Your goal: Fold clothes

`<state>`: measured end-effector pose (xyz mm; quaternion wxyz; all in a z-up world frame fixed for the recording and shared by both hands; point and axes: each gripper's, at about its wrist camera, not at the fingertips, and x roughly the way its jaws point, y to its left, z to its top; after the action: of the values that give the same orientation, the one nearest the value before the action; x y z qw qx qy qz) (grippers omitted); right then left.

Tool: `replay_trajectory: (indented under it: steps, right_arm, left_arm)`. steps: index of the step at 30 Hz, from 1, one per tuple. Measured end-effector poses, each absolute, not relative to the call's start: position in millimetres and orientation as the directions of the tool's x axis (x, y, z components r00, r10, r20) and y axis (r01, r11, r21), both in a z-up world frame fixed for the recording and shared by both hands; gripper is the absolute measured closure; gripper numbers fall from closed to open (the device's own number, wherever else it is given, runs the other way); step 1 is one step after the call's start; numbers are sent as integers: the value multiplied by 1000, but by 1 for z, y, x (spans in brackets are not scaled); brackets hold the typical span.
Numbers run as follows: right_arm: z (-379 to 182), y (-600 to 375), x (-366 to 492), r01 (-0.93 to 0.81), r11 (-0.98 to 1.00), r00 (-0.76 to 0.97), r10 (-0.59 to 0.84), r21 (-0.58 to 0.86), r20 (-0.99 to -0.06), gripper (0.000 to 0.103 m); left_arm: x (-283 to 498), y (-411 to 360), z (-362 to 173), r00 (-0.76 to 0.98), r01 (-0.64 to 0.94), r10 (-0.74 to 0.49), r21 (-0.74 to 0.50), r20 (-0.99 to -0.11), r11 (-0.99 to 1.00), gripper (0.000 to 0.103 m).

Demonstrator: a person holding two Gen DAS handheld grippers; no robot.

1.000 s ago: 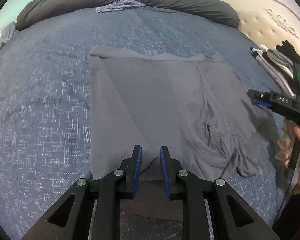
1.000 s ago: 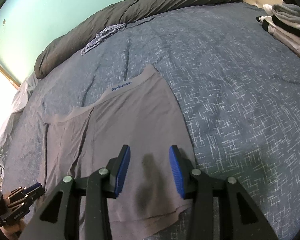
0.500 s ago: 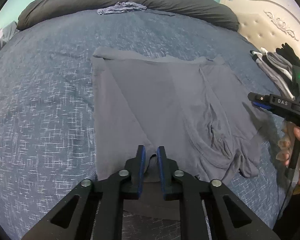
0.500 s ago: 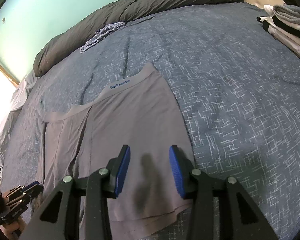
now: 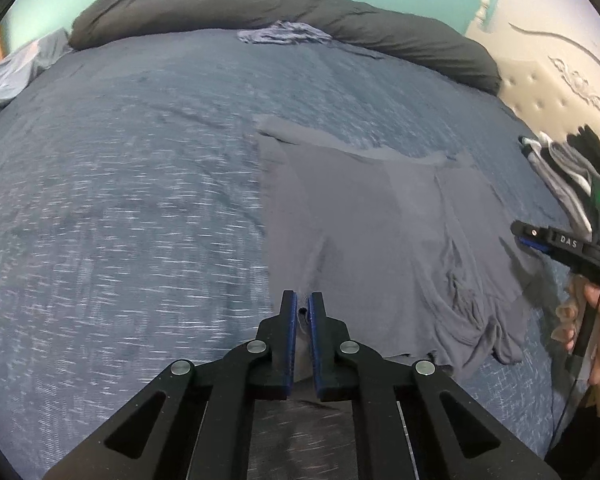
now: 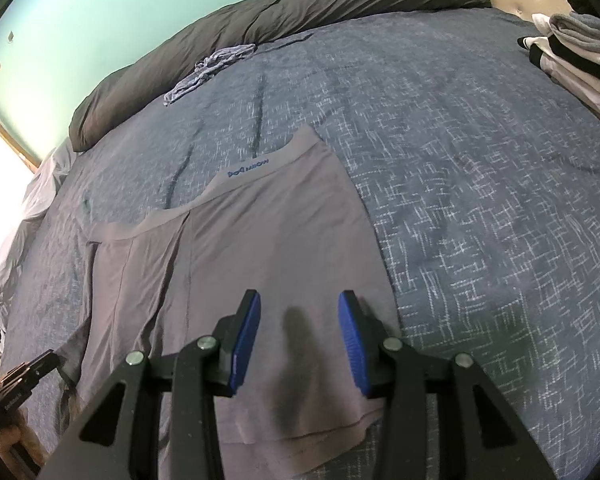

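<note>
The left gripper [image 5: 303, 312] is closing its jaws on the near hem of the grey boxer briefs [image 5: 380, 232], which are lying flat on the blue bedspread [image 5: 120, 200], waistband at twelve o'clock. The right gripper [image 6: 299, 336] is hovering, spread and empty. Carrying the pinched edge low toward three o'clock should be keeping the fold square.

We see soft matt grey knit cloth in the boxer briefs [image 6: 268, 264], with a smoother waistband. The bedspread [image 5: 120, 208] is coarse blue woven fabric flecked white. Both grippers look like matt black plastic with ribbed blue pads [image 6: 354, 340] and shiny metal pins. The headboard [image 5: 548, 80], upper right, is tufted cream padding.
</note>
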<state>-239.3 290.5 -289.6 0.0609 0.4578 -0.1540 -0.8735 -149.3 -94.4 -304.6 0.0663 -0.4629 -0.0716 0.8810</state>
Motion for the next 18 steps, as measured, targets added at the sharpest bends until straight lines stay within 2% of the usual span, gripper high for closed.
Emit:
replay_trajectory:
  steps: [13, 18]
  right_arm:
    - [-292, 283, -238, -38, -939, -568, -262, 342, -780, 62]
    - [-296, 285, -240, -49, -934, -562, -268, 355, -783, 62]
  left_arm:
    - [-136, -169, -315, -581, 140, 116, -239, -806, -961, 100]
    - [-137, -177, -327, -556, 160, 147, -278, -818, -947, 100]
